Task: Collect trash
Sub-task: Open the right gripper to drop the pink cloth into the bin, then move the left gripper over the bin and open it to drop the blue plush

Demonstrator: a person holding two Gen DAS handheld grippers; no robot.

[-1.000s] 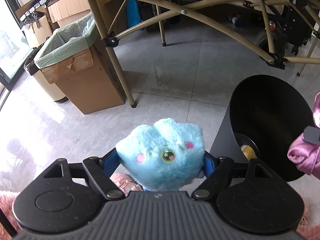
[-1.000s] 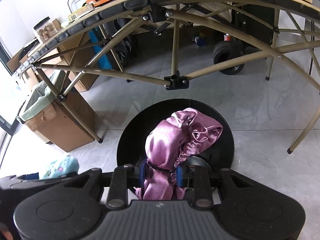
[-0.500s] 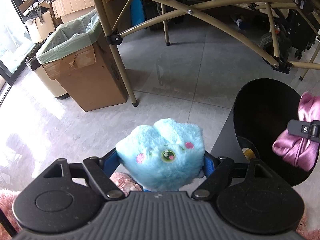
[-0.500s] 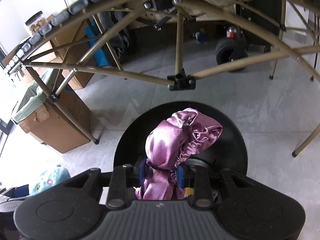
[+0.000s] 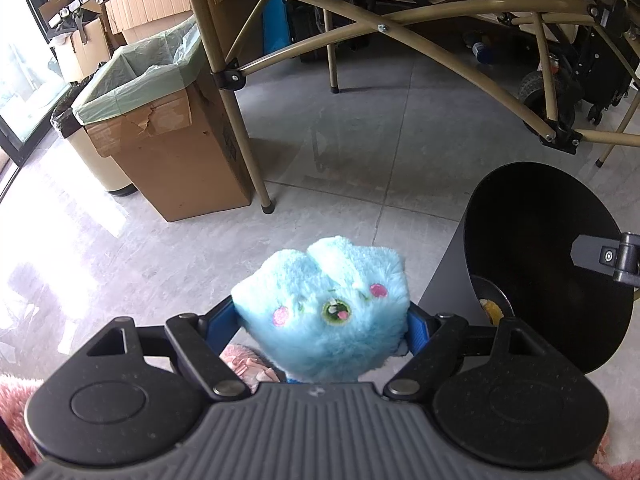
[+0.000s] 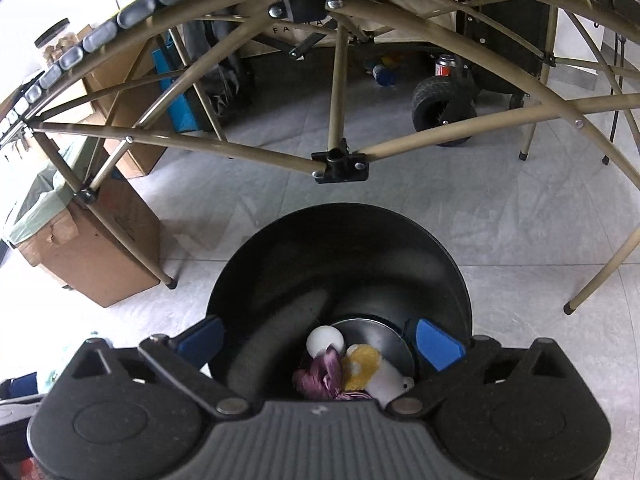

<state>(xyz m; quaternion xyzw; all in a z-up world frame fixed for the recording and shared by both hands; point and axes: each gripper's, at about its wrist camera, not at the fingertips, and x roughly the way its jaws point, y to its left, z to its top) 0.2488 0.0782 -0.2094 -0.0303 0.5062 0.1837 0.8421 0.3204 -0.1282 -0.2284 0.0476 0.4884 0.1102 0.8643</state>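
The left gripper point(image 5: 322, 320) has its blue fingers point(image 5: 418, 330) clamped on either side of a fluffy blue plush toy point(image 5: 324, 312), held above the grey tiled floor point(image 5: 360, 152). The right gripper point(image 6: 320, 338) is opening, its fingers point(image 6: 438, 342) spreading wide with nothing between them, over the black bin point(image 6: 340, 256). Down in the bin lies a crumpled purple cloth point(image 6: 320, 376), touching a yellow-and-white item point(image 6: 366, 368) and a white ball point(image 6: 325, 341). A lined cardboard box point(image 5: 160, 136) stands well apart by a folding frame point(image 5: 240, 120).
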